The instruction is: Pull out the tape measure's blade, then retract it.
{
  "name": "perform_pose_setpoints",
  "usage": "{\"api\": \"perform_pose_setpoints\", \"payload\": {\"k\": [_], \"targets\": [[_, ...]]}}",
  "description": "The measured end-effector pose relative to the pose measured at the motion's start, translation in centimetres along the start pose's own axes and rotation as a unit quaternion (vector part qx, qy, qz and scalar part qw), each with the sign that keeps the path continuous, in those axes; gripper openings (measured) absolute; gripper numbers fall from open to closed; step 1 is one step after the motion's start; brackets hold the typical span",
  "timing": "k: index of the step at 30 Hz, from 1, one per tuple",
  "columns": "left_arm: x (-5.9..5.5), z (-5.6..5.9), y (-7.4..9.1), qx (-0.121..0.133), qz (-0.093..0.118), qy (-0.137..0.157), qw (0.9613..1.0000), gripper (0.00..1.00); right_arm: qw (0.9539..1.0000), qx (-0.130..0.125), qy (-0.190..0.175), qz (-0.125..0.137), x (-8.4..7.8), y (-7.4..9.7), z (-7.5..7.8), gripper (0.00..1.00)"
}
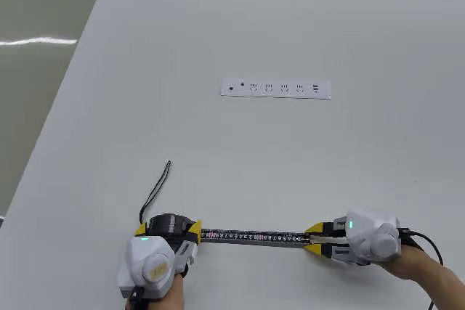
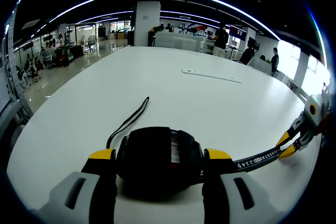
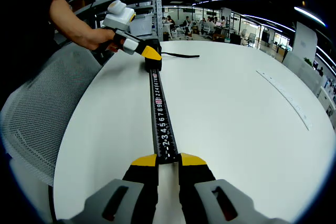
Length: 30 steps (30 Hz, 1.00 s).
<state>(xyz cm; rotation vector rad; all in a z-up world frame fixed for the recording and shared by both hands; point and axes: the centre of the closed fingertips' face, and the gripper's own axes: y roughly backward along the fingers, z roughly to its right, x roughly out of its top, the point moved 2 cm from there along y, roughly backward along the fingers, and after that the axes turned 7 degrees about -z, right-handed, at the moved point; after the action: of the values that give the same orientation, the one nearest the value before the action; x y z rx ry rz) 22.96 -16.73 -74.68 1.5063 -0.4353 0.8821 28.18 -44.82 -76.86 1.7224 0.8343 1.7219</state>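
My left gripper (image 1: 168, 230) clamps the tape measure (image 2: 157, 163) as an anchor on the worktop (image 1: 290, 165) while my right gripper (image 3: 168, 160) pinches the blade (image 1: 251, 237) by its end, so it runs taut between them.

Desk (image 1: 290, 27) mostly open, near edge blocked.
Blade (image 1: 251, 237) is stretched along the near edge from the tape measure (image 1: 173, 223) in the left gripper (image 1: 168, 229) to the right gripper (image 1: 314, 239), barring passage; strap (image 1: 156, 190) lies just beyond; flat white strip (image 1: 275, 88) mid-desk. Far corners and side edges free.
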Motion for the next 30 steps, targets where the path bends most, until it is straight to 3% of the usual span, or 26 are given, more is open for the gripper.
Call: {"api": "perform_pose_setpoints", "payload": {"k": [30], "targets": [[-0.03,-0.24,0.12,-0.021,-0.009,0.019,0.9996,0.62,1.0,-0.002,-0.001,0.005,0.62,-0.41,-0.02,0.13]]}}
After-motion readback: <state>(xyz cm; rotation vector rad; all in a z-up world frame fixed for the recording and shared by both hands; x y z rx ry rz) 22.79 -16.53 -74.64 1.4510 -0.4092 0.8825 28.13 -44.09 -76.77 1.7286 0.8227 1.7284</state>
